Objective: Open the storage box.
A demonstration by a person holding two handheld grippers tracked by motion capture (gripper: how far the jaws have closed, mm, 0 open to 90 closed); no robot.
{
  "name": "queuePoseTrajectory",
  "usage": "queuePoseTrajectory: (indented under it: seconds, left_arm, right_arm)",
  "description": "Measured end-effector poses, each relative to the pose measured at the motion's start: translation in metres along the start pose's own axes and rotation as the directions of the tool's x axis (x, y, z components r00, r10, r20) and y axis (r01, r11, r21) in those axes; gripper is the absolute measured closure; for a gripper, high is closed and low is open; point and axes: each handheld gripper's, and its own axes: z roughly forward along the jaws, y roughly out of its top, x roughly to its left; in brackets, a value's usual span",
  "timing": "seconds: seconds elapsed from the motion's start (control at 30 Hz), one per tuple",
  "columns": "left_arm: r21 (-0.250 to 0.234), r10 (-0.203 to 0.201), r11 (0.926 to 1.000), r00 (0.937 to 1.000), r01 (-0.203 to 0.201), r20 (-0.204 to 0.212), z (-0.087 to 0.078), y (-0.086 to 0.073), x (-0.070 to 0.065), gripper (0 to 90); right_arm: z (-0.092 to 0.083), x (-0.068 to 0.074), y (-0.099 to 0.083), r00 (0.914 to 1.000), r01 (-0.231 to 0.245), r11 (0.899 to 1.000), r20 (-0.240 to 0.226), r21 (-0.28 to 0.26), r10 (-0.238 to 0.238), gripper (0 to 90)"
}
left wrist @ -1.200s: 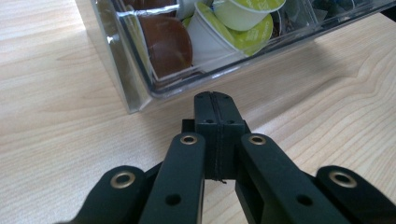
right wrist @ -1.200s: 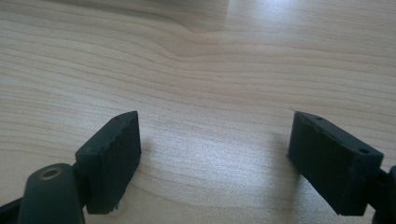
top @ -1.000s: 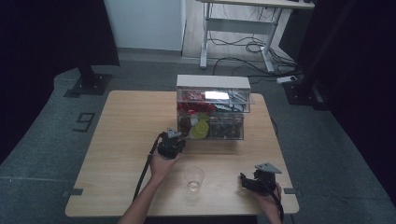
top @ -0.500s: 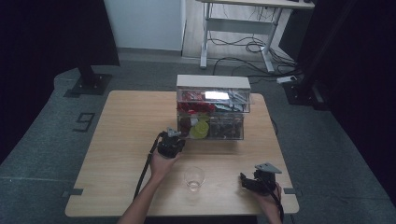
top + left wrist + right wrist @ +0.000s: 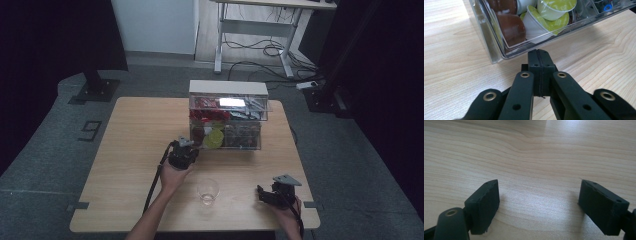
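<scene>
The left gripper (image 5: 539,56) is seen with its 2 jaws pressed flat together, nothing between them, the tips just short of the lower front edge of the clear drawer box (image 5: 499,53) at the back-centre of the table (image 5: 125,150). The work in hand is judged to be the opening of the lower drawer, which holds the coffee capsules (image 5: 534,25), green-lidded and brown.

For the step to be done well, the closed tips should be set squarely against the drawer's front lip or handle and drawn straight back along the table, without a sideways twist, lest the light box be dragged whole. A steadying touch from the other hand may be needed.

The right gripper (image 5: 539,202) is noted with jaws spread wide, empty, low over bare wood near the table's front right corner. A clear cup (image 5: 208,191) stands between the 2 hands.

Whether the drawer has a handle cannot be made out; its front face is cut off by reflections. The contents of the upper tier are blurred by glare in the high view.
</scene>
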Motion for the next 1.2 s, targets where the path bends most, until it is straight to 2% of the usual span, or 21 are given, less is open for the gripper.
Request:
queuePoseTrajectory:
  seconds: [0.17, 0.5, 0.73, 1.13, 1.2]
  left_arm:
    - [-0.031, 0.004, 0.9995, 1.0000, -0.004, -0.008, -0.008, 0.005, -0.002, 90.0]
    - [-0.052, 0.013, 0.9986, 0.9998, -0.014, -0.011, -0.012, 0.012, -0.005, 89.9]
    - [-0.039, 0.012, 0.9992, 0.9998, -0.013, -0.014, -0.012, 0.014, -0.004, 90.0]
    - [-0.075, 0.019, 0.9970, 0.9996, -0.021, -0.022, -0.019, 0.026, -0.005, 90.0]
    - [-0.082, 0.008, 0.9966, 0.9998, -0.009, -0.020, -0.018, 0.028, -0.004, 90.0]
  right_arm:
    - [0.000, 0.000, 0.000, 1.0000, 0.000, 1.000, 0.000, 0.000, 0.000, 17.2]
    - [0.000, 0.000, 0.000, 1.0000, 0.000, 1.000, 0.000, 0.000, 0.000, 17.2]
    - [0.000, 0.000, 0.000, 1.0000, 0.000, 1.000, 0.000, 0.000, 0.000, 17.2]
    - [0.000, 0.000, 0.000, 1.0000, 0.003, 1.000, 0.000, 0.000, -0.003, 17.2]
    - [0.000, 0.000, 0.000, 1.0000, 0.003, 1.000, -0.001, 0.000, -0.003, 17.2]
